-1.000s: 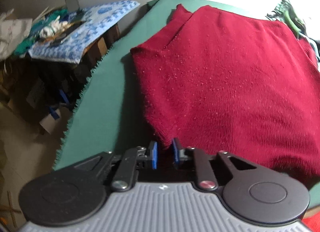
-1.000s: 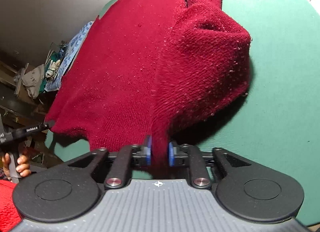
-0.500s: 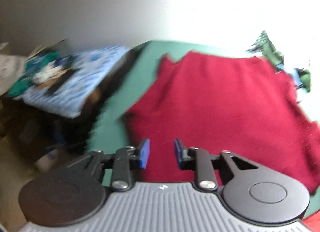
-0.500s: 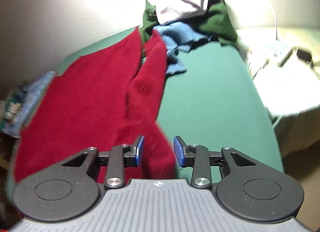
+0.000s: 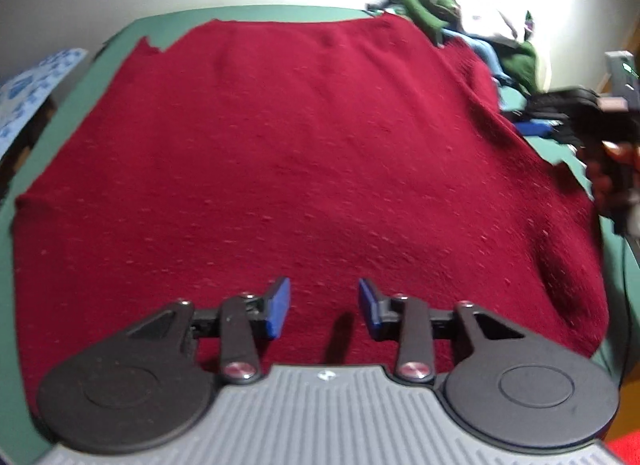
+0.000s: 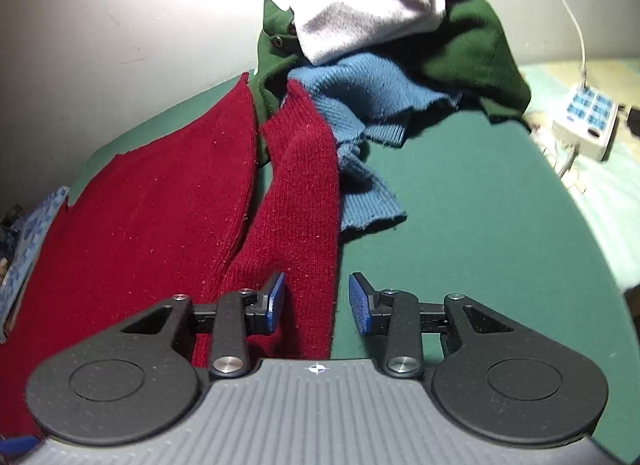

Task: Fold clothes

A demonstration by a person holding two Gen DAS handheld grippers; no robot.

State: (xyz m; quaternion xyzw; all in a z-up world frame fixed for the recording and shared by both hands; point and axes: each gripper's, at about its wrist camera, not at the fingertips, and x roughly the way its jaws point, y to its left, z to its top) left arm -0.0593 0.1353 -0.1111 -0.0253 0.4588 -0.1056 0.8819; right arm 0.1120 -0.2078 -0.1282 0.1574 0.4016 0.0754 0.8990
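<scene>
Spreading complete, folding not begun: the red sweater lies flat on the green table, covering most of its left half, one sleeve laid beside the body. The sweater's long axis runs from the near edge toward the far edge by the wall, the sleeve parallel to it. Left gripper: jaws opening, nothing between them, poised over the knit. Right gripper: released, empty, above the sleeve's near end. A pile of clothes at the far edge awaits folding.
</scene>
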